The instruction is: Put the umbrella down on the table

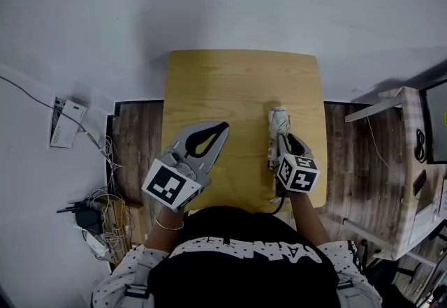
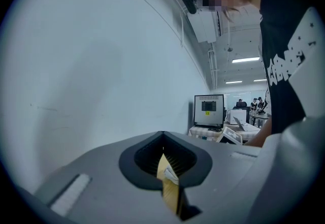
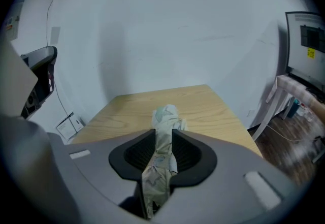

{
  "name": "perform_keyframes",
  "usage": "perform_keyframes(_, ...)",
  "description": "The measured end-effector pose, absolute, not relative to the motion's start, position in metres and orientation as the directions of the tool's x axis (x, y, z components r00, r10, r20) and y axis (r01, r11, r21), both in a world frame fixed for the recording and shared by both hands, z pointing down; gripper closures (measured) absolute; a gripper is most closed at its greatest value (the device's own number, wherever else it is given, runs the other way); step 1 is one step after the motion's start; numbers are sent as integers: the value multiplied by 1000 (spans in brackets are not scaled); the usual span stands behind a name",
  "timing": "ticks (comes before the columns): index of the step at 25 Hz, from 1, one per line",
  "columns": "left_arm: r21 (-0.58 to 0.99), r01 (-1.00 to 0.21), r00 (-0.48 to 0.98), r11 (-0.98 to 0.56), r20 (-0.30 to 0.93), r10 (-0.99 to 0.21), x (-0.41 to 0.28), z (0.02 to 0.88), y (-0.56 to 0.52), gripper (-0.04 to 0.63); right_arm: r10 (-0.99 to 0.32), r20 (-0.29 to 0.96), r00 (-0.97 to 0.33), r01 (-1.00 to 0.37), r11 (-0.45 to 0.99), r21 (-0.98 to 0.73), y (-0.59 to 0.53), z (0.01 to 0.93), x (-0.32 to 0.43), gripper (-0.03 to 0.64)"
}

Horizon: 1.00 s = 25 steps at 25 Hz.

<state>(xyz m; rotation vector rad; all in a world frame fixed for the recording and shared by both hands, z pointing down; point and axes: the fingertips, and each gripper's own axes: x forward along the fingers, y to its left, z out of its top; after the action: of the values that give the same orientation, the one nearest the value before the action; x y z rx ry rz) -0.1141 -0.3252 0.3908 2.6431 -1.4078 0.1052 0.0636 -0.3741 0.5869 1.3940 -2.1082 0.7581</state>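
Legible writing: none. Black-and-white square markers on the cube of each gripper. White lettering across the black shirt (image 1: 241,251), upside down in the head view and too distorted to read. Yellow sticker on the screen of the monitor (image 2: 208,110), too small to read.

Location of the umbrella (image 1: 279,121): folded, pale patterned cloth, lying lengthwise between the jaws of the right gripper (image 1: 281,137). Clamped from both sides by narrow-set jaws, with the rolled end projecting past the fingertips toward the far edge of the table (image 1: 230,83). Same grip confirmed in the right gripper view: umbrella (image 3: 165,116) running up through the right gripper (image 3: 163,131), over the wood of the table (image 3: 213,106). Contact with the tabletop: cannot be told.

Left gripper (image 1: 225,125): jaws closed tip to tip, nothing held, positioned over the near left part of the table, well apart from the umbrella. Tips meeting at (image 2: 162,136) in the left gripper view.

Clearance: bare wood ahead of and between both grippers. Umbrella near the right edge of the table. Tangle of cables (image 1: 98,216) on the floor beyond the left edge; white side table (image 1: 391,107) beyond the right edge.
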Motion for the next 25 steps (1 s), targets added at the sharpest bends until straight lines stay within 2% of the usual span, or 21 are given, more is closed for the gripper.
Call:
perform_keyframes(3,70,-838,546,-541,91,-833,-118,386,-325,598,-676,648,-350,-933,315,-175,-373,579,65,530)
perform_keyframes(6,52,-844,536,-533,62,-842,-121,381,-323,598,-700,628,-342,-937,305,-170,-371,571,69,602)
perform_keyframes(25,17,-829,560,-560,36,-828,-98,363,-291,598,-746,506,-434,-897,413,-161,-349,508,62,603)
